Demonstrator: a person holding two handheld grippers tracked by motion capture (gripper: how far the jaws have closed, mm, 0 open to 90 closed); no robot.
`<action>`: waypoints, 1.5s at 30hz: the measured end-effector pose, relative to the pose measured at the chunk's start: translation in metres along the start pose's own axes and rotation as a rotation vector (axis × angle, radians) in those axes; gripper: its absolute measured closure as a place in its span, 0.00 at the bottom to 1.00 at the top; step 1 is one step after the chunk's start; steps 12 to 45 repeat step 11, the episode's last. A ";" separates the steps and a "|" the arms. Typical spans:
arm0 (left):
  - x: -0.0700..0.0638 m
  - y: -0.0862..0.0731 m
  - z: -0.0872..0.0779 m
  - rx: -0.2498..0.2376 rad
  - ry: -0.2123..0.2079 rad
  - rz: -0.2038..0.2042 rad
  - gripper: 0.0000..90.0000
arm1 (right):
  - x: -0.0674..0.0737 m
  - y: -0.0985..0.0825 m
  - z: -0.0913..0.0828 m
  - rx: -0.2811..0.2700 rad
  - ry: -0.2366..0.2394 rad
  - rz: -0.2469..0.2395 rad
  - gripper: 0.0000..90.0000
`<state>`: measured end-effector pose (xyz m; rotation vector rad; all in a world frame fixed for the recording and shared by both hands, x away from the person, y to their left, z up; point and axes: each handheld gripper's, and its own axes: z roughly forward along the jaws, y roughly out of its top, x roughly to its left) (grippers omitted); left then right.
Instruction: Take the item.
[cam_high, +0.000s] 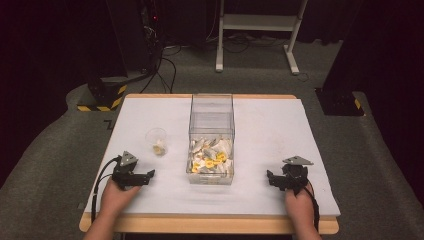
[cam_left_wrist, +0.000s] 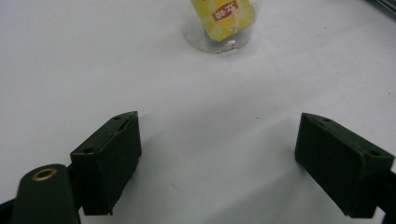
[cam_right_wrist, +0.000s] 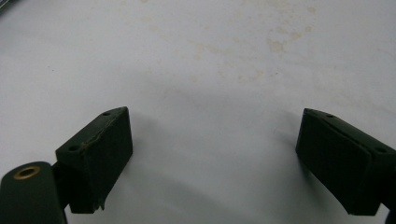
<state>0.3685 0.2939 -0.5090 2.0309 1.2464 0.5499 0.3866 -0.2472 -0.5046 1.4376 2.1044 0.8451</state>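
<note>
Both grippers, left gripper and right gripper, rest wide open; cup, probably holding a tea bag, stands ahead of the left

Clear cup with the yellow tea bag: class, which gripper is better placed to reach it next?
Probably the left gripper. It rests open on the cup's side of the clear bin, its jaws facing the cup. The right gripper lies beyond the bin.
</note>
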 end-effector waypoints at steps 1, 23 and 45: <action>0.000 0.000 0.000 0.001 0.000 -0.001 0.17 | 0.000 0.000 0.000 0.000 0.000 0.000 0.12; 0.000 0.000 0.000 0.003 0.000 0.001 0.17 | 0.000 0.000 0.000 0.000 -0.001 0.001 0.12; 0.000 0.000 0.000 0.003 0.000 0.001 0.17 | 0.000 0.000 0.000 0.000 -0.001 0.001 0.12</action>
